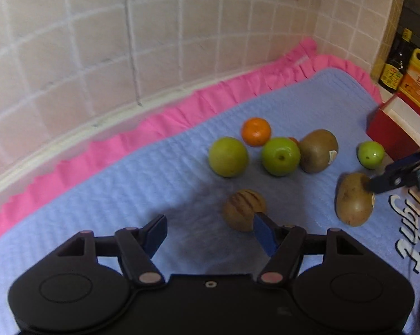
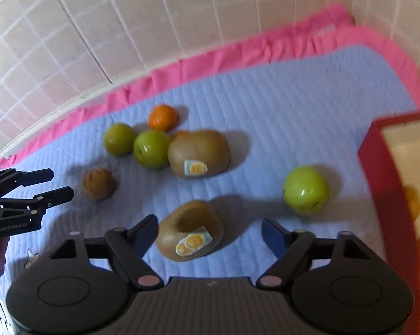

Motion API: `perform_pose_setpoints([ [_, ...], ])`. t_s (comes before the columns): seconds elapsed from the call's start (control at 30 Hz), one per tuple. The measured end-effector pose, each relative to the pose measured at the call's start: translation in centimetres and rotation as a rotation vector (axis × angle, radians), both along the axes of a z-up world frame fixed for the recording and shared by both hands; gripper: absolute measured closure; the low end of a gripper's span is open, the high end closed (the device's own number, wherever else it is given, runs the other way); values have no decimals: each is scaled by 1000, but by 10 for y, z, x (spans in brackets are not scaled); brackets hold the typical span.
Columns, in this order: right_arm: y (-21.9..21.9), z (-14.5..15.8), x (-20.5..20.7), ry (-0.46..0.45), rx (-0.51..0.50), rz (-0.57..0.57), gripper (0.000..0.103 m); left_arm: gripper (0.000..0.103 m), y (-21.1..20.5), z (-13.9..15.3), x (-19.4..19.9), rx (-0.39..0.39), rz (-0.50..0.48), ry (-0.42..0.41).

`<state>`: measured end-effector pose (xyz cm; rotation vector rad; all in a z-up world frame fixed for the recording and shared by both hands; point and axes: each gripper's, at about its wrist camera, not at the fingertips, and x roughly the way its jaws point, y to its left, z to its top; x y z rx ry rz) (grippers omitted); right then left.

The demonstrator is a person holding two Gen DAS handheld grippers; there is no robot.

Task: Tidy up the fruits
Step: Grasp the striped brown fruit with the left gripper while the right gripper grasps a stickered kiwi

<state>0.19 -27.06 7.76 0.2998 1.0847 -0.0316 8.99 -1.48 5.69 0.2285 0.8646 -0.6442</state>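
From the left wrist, the left gripper (image 1: 210, 234) stands released above the blue mat (image 1: 154, 173), a walnut (image 1: 243, 209) just ahead; white lettering (image 1: 411, 223) reads "right". From the right wrist, the right gripper (image 2: 210, 231) spreads wide around a stickered kiwi (image 2: 190, 230), beside the red box (image 2: 386, 195).

My left gripper (image 1: 210, 231) is black with blue pads, and so is my right gripper (image 2: 210, 234). They hang over a pale blue quilted mat (image 1: 126, 195) edged by a pink ruffled cloth (image 1: 159, 122). At twelve o'clock sits an orange tangerine (image 1: 256, 131) beside green apples (image 1: 280, 156). The kiwis (image 2: 190, 230) are brown with blue-and-yellow stickers. At three o'clock stands a red box (image 2: 377, 167). The wall tiles (image 1: 70, 42) are beige with white grout.
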Motion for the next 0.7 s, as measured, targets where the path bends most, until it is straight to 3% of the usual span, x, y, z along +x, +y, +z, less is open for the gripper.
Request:
perform_pose_setpoints([
  [0.17,1,-19,3,47,100,-24,27,21,-11,-13,14,-29,-42,67],
  [0.33,3,-24,5,59,137,-35,27,22,-22,-19,18,-56,-68,97],
  [0.4,3,-27,7,67,159,-43,27,29,-26,-20,20,-57,-79,108],
  [0.5,2,-32,10,70,182,-62,27,29,-32,-21,18,-48,-96,108],
  [0.57,1,-33,10,67,181,-70,30,36,-36,-22,16,-43,-103,102],
  [0.63,0,-34,12,69,176,-71,30,49,-40,-24,15,-17,-105,88],
  [0.7,1,-33,12,69,169,-65,30,52,-42,-26,15,9,-96,79],
])
